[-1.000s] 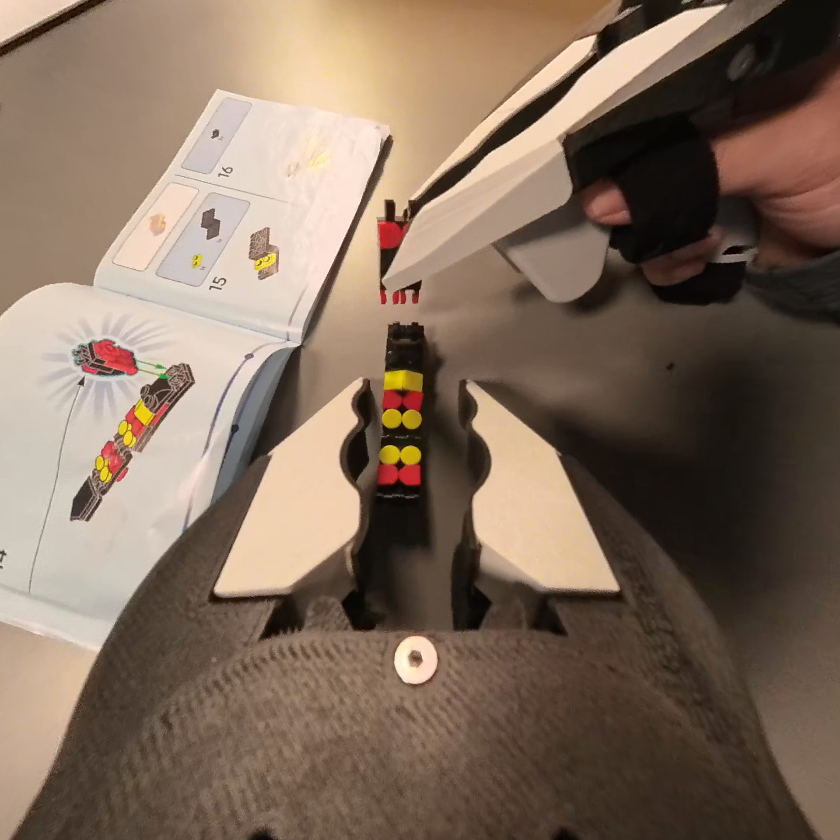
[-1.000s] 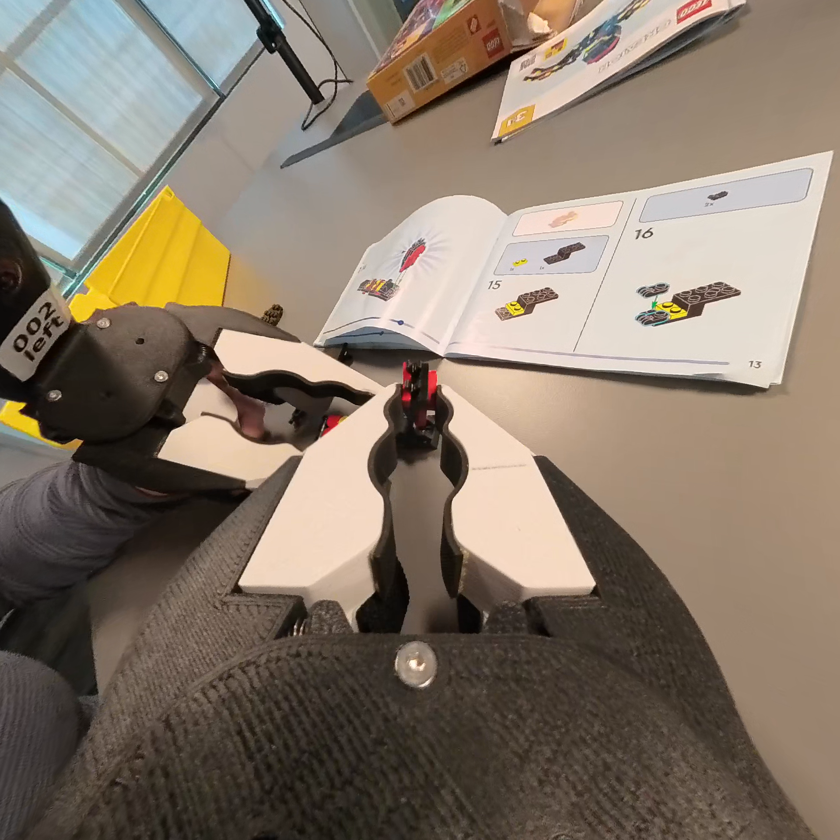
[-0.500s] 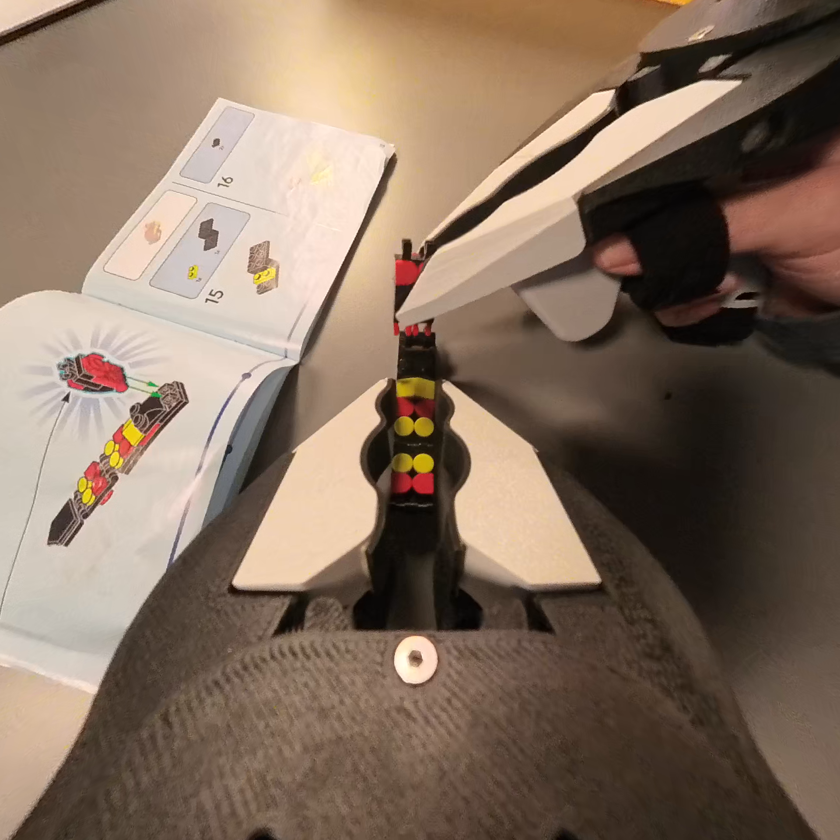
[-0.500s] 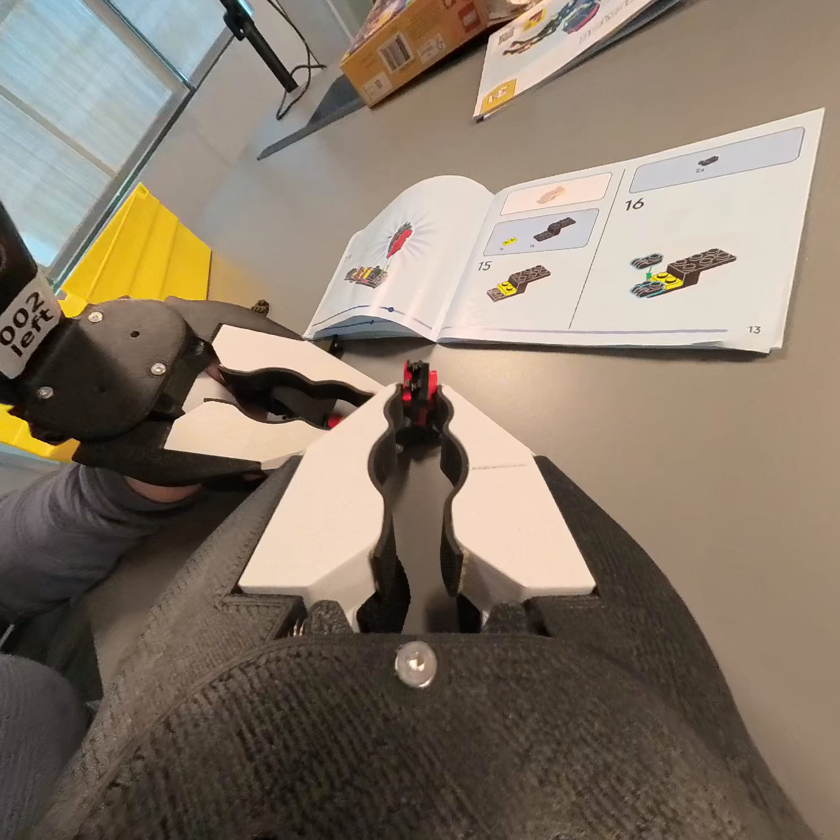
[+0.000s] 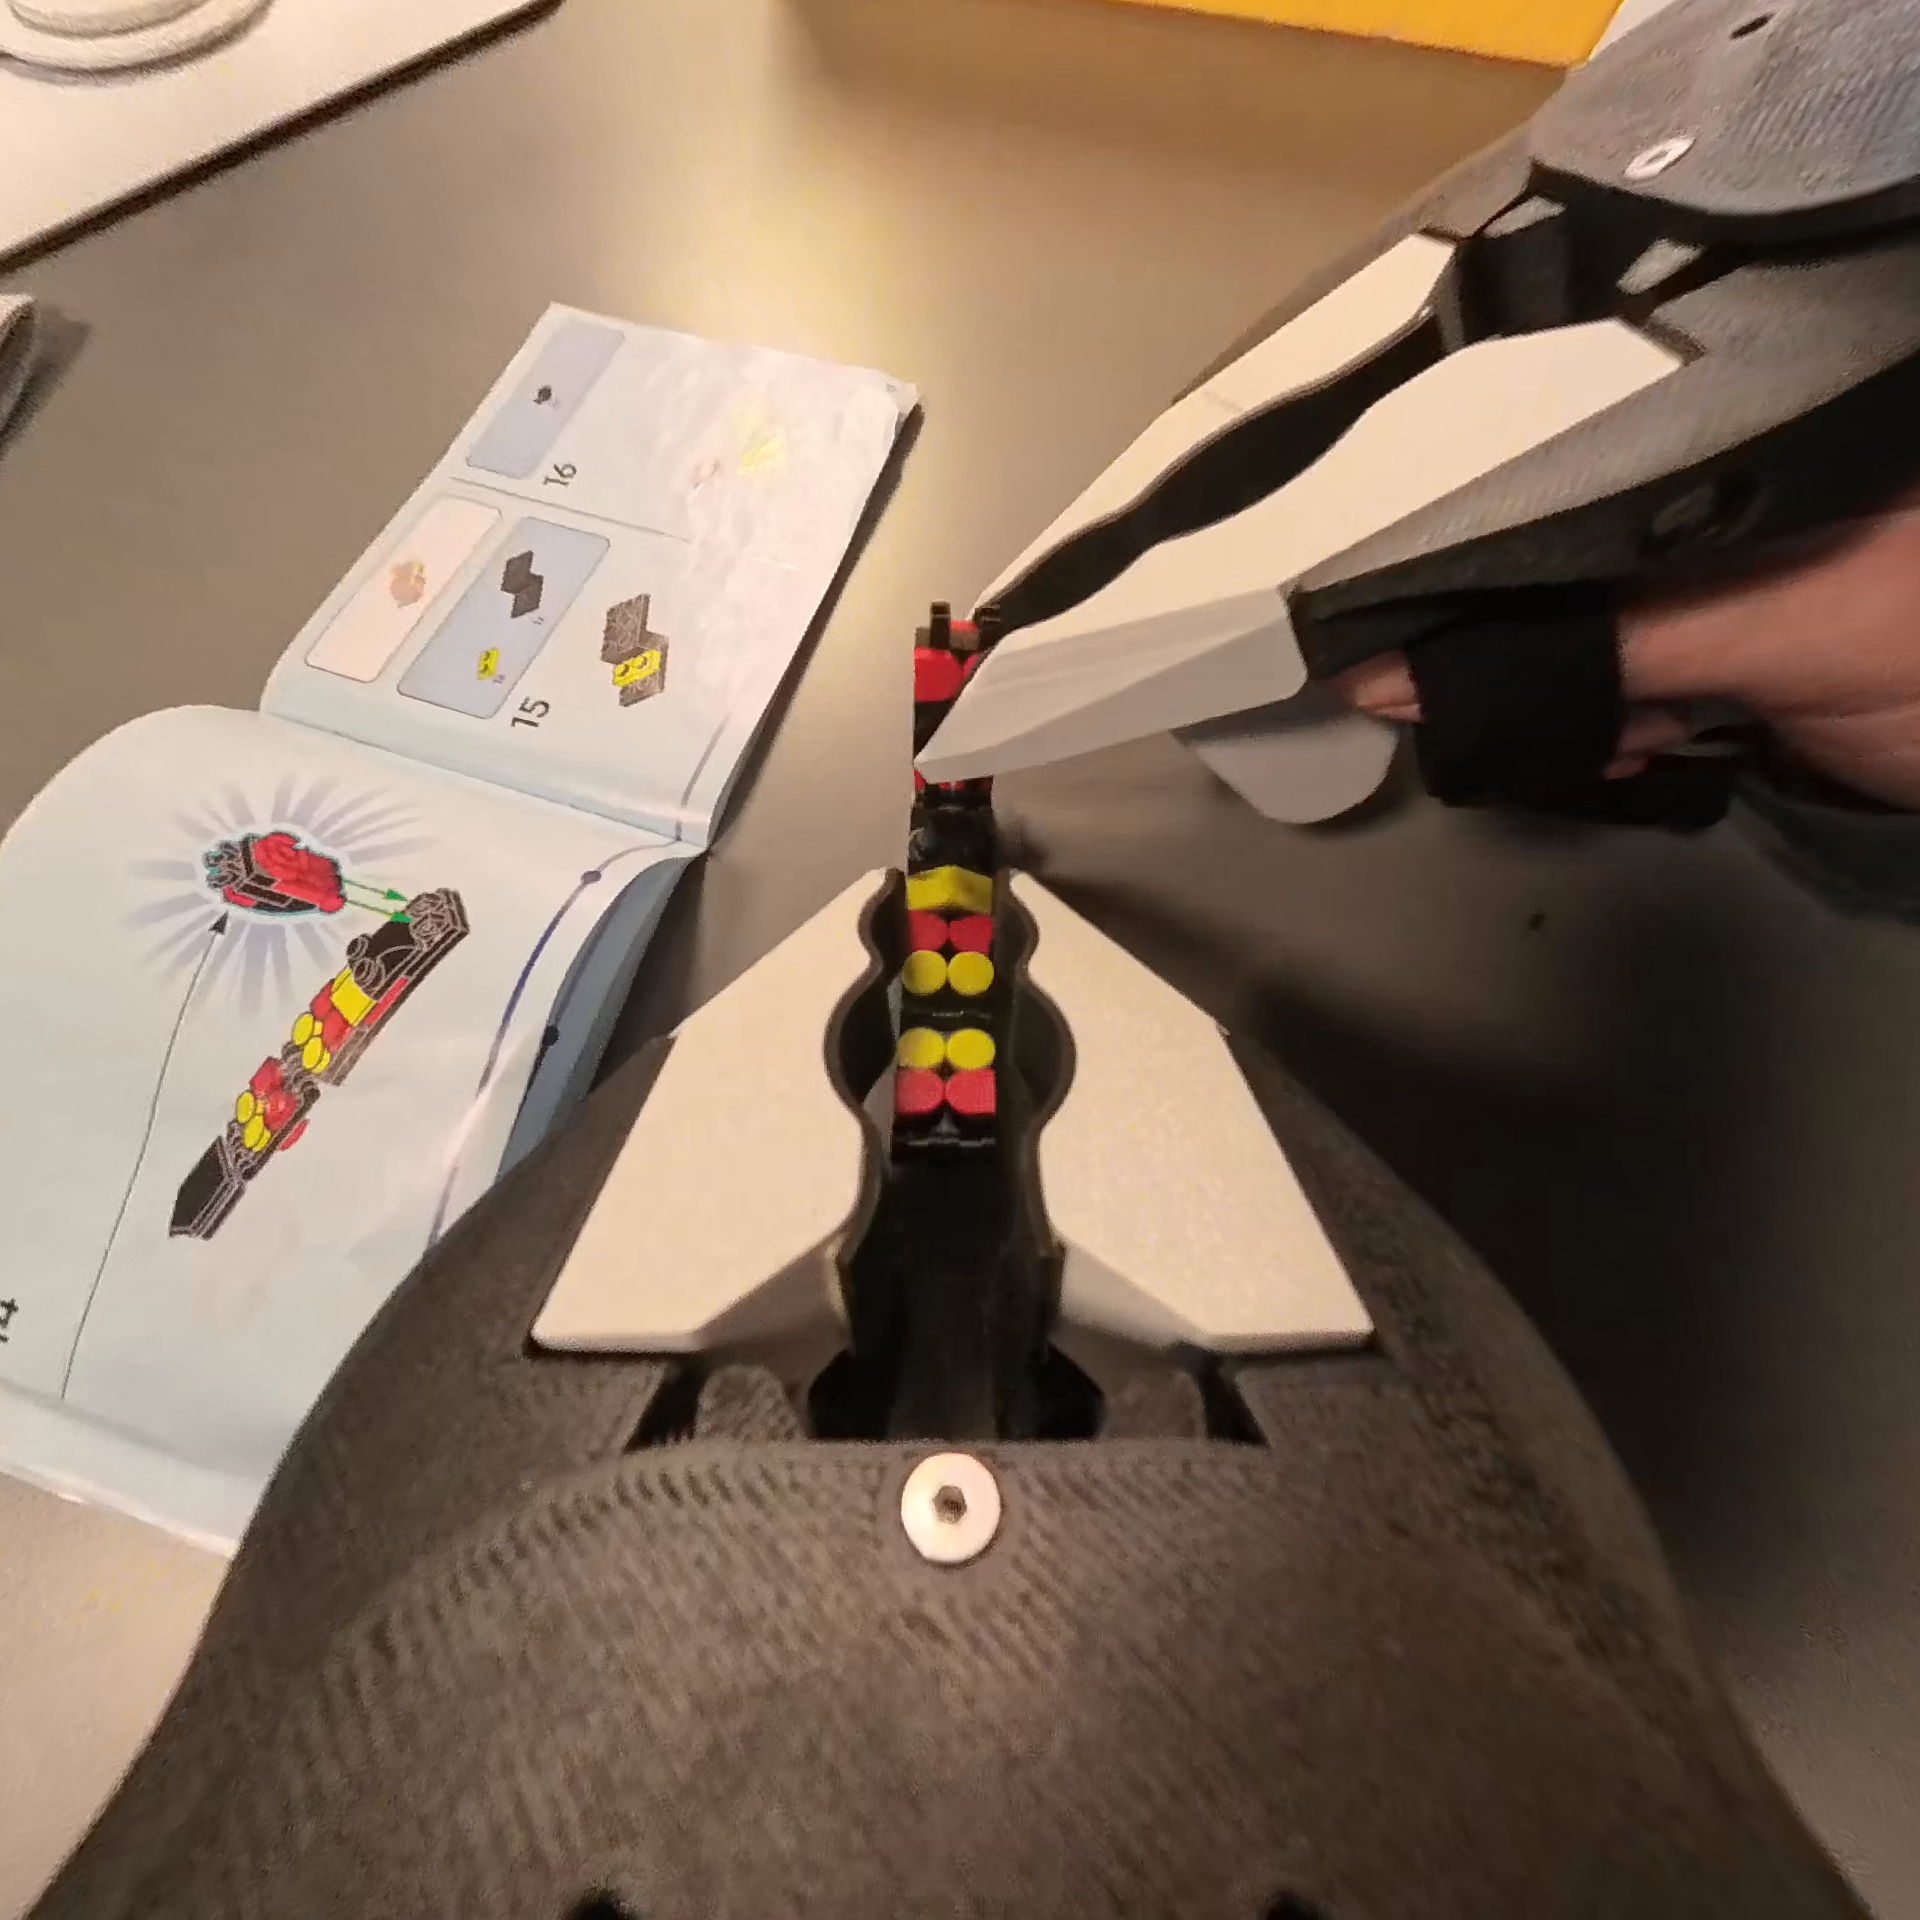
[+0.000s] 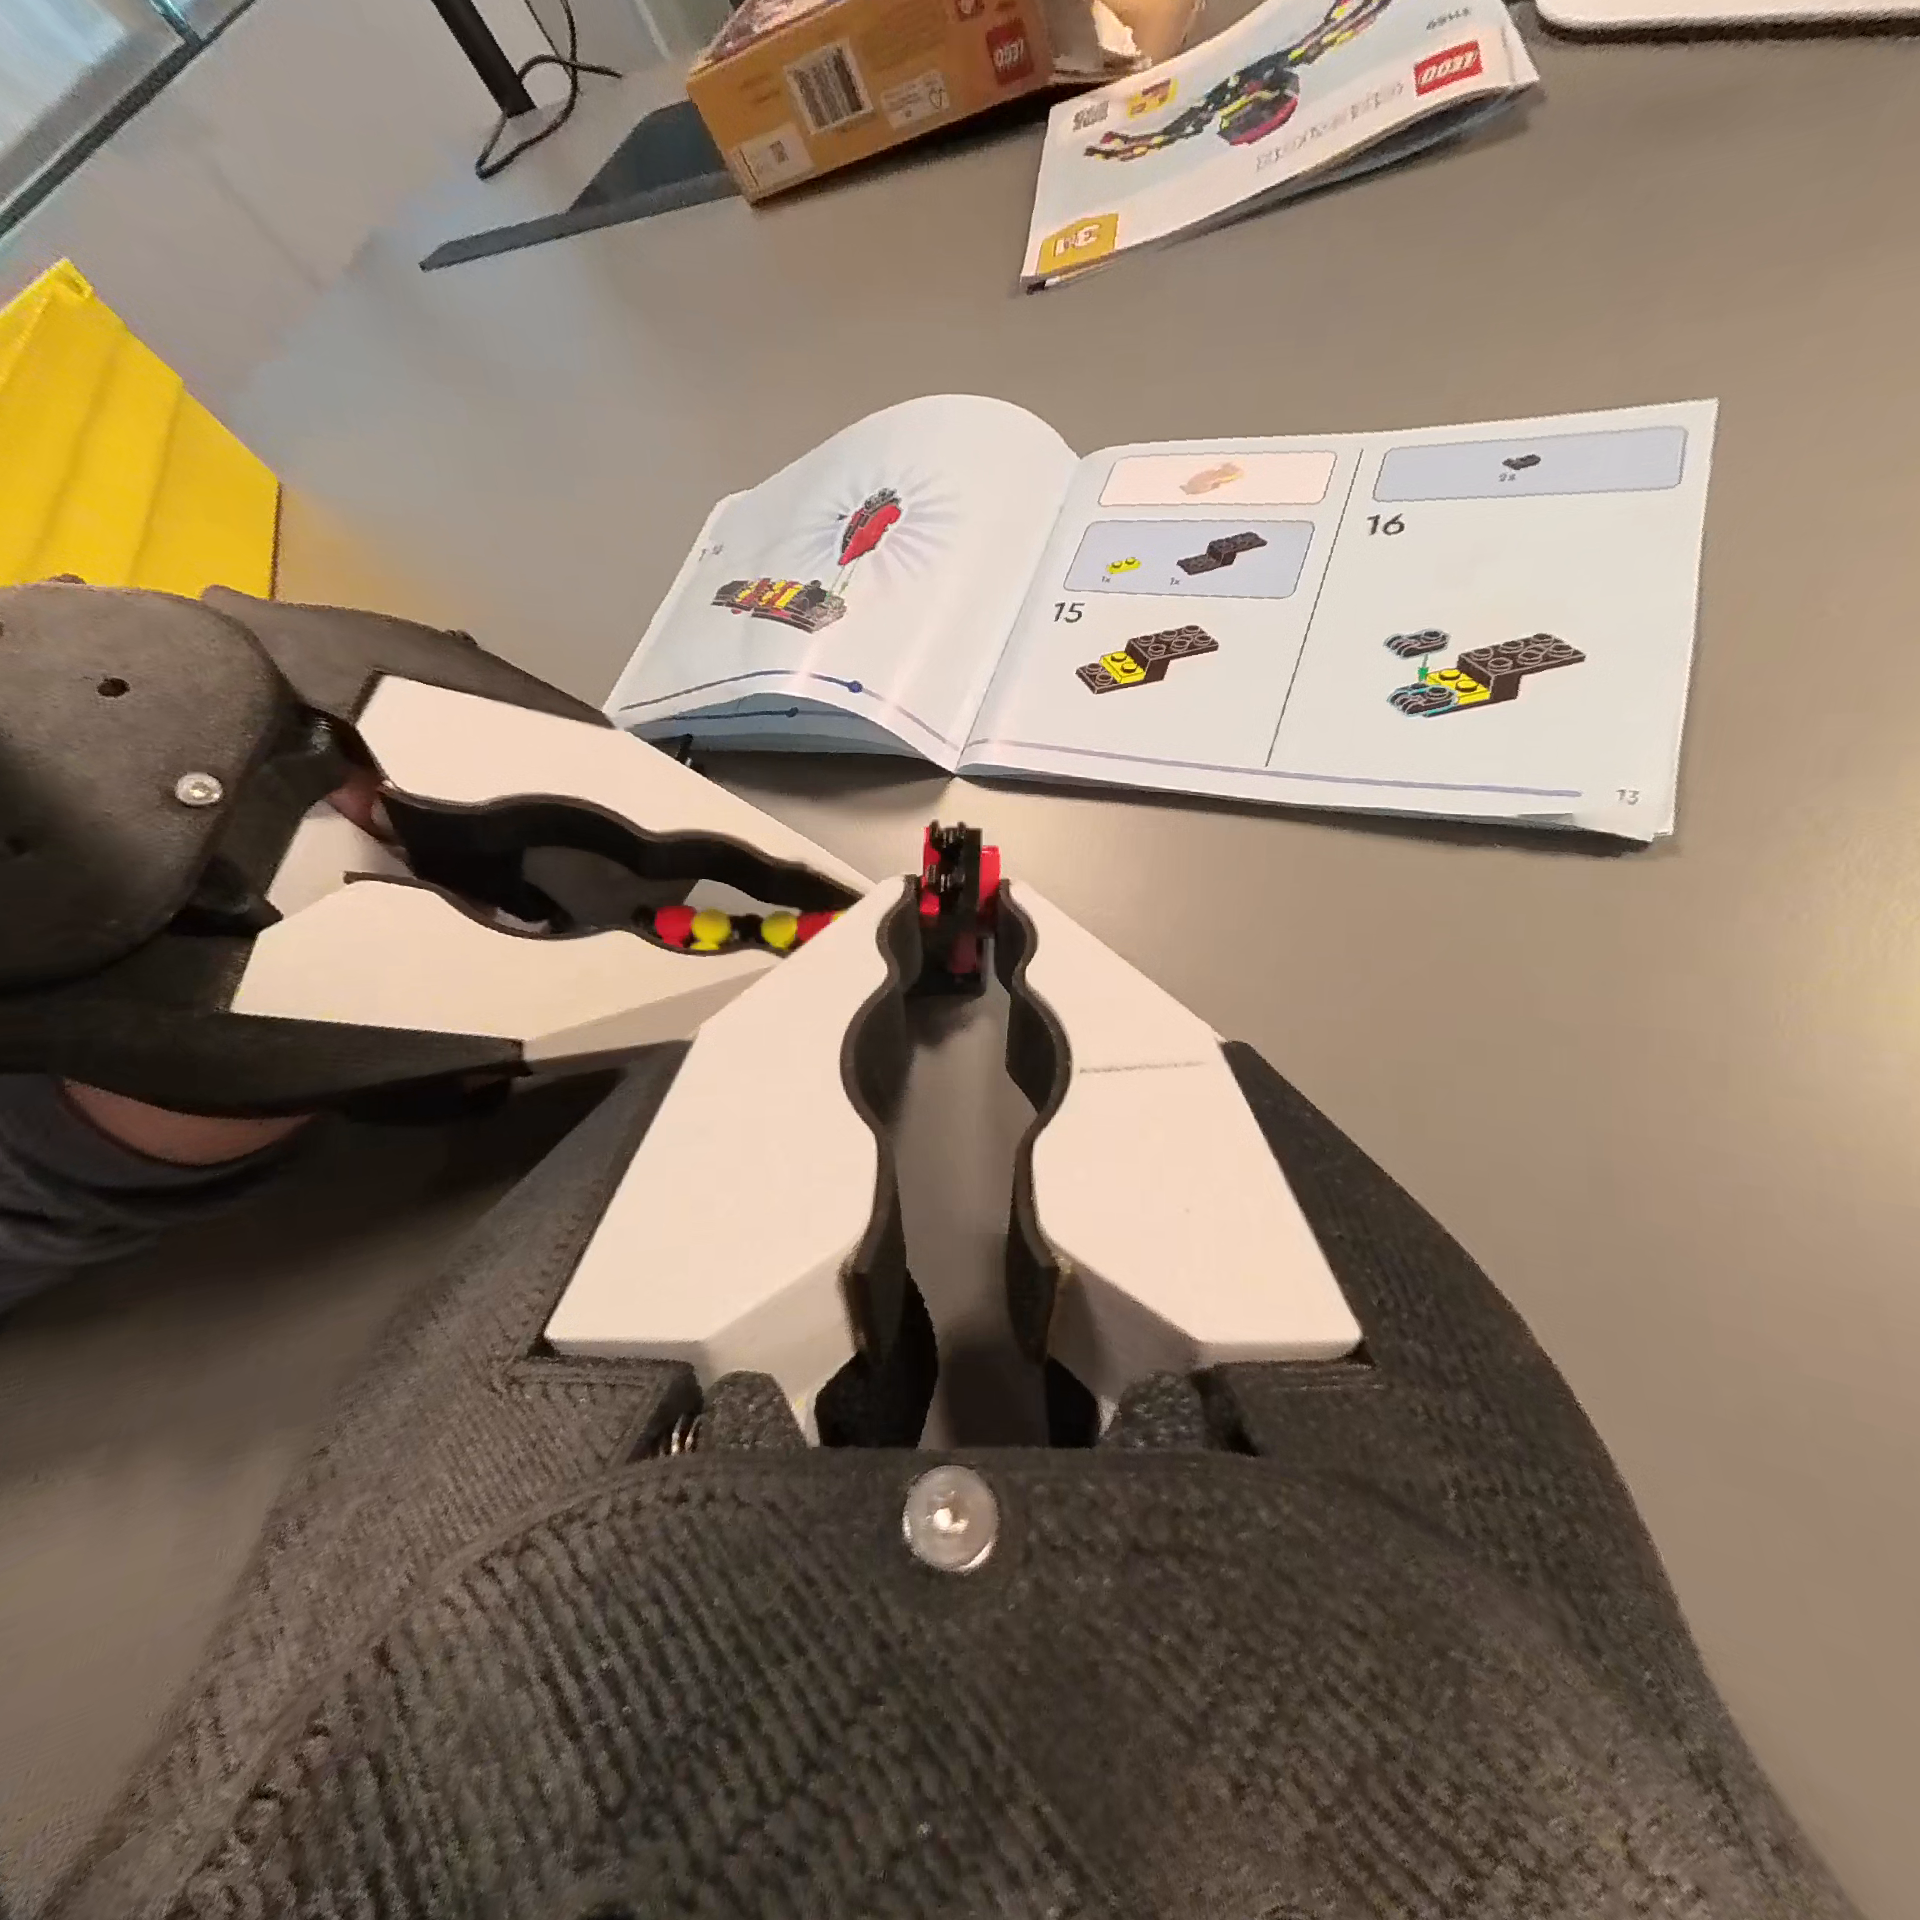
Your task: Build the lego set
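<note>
At frame centre, left hand-held gripper (image 5: 948, 894) clamped the strip (image 5: 948, 1013), right hand-held gripper (image 6: 951, 904) clamped the red piece (image 6: 958, 883); square alignment before pressing was advisable.

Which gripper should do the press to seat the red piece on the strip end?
Right. The right gripper already pinches the red and black piece at the far end of the black strip; the left gripper clamps that strip, better as the brace.

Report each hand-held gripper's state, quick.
Left hand-held gripper: closed on the long black strip of red and yellow studs.
Right hand-held gripper: closed on the small red and black piece.
</note>
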Tool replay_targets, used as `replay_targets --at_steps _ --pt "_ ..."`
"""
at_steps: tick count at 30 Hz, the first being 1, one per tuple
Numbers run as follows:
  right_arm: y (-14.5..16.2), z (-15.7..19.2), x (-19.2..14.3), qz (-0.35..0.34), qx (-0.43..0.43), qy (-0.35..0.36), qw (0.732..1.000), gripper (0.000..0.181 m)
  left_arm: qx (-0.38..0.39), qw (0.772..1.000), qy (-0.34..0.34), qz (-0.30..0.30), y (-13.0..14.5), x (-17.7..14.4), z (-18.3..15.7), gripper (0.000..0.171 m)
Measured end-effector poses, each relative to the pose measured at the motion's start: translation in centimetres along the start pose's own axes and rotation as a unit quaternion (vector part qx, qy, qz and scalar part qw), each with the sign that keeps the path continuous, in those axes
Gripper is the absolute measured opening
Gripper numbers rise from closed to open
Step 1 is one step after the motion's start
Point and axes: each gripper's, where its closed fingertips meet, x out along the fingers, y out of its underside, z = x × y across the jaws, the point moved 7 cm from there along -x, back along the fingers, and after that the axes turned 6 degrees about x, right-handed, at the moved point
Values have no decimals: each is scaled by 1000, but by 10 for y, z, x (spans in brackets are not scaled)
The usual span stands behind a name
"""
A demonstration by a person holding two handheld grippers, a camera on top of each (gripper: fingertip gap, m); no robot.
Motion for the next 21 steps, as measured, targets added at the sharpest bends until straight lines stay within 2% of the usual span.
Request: replay_targets --at_steps 3,8,15,18,21 --pt "1 1 0 1 -4 3 1000 11 -1 1000 1 -3 0 0 0 16" --pt "0 -5 0 4 56 -40 998 12 4 1000 0 -5 0 -1 0 16" --pt "1 -5 0 6 53 -35 998 11 2 1000 15 16 1 5 0 16" --pt "1 -4 1 6 48 -33 998 12 6 999 30 20 -2 10 -2 25" --pt "1 -5 0 4 48 -31 998 11 17 999 20 22 -3 12 -2 25"
